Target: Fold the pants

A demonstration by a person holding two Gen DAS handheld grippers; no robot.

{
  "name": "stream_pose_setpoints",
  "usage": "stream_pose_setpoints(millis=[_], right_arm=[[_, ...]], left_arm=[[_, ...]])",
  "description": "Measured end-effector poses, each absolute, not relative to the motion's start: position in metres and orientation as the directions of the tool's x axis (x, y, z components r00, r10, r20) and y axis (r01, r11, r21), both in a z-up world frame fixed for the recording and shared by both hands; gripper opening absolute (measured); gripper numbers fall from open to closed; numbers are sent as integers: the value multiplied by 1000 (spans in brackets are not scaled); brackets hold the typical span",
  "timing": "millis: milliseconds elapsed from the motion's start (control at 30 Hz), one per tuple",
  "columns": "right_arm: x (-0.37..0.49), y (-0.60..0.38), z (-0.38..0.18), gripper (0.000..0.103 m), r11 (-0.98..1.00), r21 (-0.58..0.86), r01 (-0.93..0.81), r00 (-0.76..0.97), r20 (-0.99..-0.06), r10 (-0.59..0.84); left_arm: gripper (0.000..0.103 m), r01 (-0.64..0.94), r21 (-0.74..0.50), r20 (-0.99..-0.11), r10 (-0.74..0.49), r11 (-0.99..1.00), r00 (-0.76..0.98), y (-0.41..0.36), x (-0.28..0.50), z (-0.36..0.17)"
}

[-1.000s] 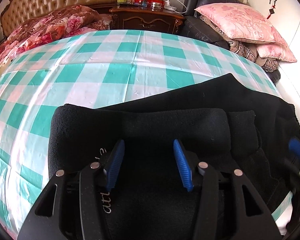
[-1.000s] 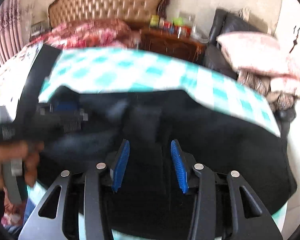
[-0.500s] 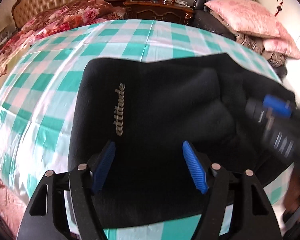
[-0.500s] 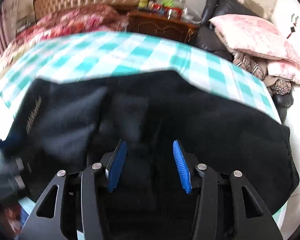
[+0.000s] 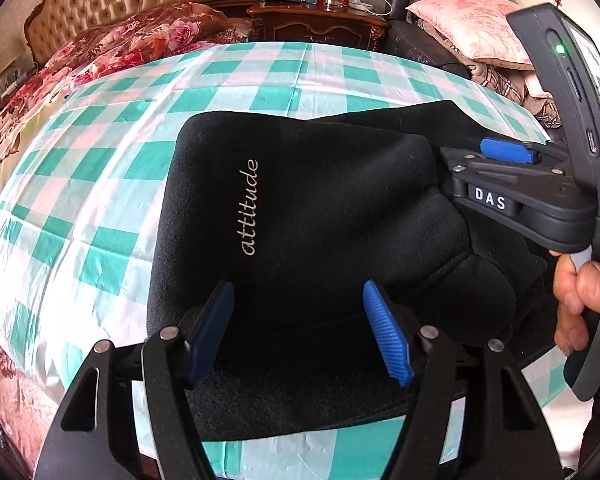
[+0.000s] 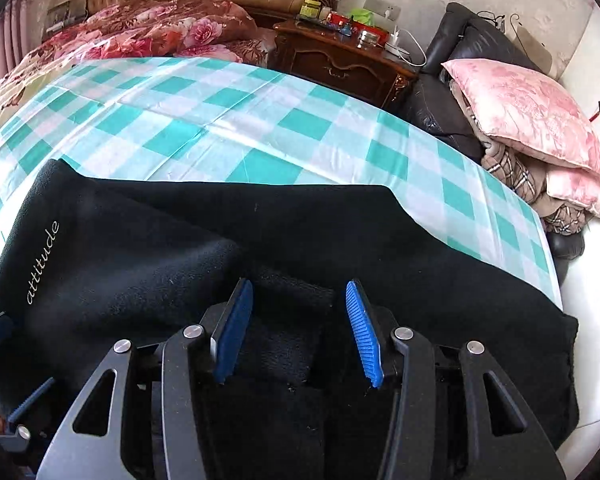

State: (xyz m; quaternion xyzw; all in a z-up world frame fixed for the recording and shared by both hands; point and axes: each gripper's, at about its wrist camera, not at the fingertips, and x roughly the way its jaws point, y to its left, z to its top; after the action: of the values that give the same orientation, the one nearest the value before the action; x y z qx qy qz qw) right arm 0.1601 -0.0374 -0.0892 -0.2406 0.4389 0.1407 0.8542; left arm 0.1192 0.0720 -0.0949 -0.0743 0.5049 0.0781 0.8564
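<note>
Black pants (image 5: 320, 208) with pale "attitude" lettering lie folded on the green-and-white checked sheet (image 5: 100, 184), near its front edge. My left gripper (image 5: 298, 300) hovers open over the near hem, with nothing pinched. In the right wrist view the pants (image 6: 340, 232) spread wide, a thicker folded layer on the left. My right gripper (image 6: 298, 334) stands open just above a ribbed fold in the middle, pads clear of the cloth. Seen from the left wrist view, one of its blue pads (image 5: 508, 151) sits at the right side of the folded layer, and a hand (image 5: 580, 288) holds its handle.
A dark wooden nightstand (image 6: 340, 60) with small bottles stands behind the bed. A floral quilt (image 6: 160, 28) lies by the tufted headboard. Pink pillows (image 6: 532, 120) are piled on a black leather chair to the right. Bare checked sheet stretches beyond the pants.
My left gripper drew back toward the near hem and its jaws widened, so the lettering came into view. My right gripper swung over the middle fold and now appears at the right of the left view.
</note>
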Motion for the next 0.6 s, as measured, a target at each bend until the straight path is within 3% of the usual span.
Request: stream_pose_setpoints(millis=[200,433,600], right_arm=[[168,-64,-97,46,866,-331,-375,568,-820,-68],[131,-69,-69,46,868,-235,-436,590,-804,79],[112,-60,-87,46,830,-270,-488,553,-831,55]], left_arm=[[67,-209,-40,-876,66,977,478,71,117,-93],[67,-210,-22,-876,83,977,474,69,117,-94],[67,-212,-18,-876,87,977,474,68,118,-93]])
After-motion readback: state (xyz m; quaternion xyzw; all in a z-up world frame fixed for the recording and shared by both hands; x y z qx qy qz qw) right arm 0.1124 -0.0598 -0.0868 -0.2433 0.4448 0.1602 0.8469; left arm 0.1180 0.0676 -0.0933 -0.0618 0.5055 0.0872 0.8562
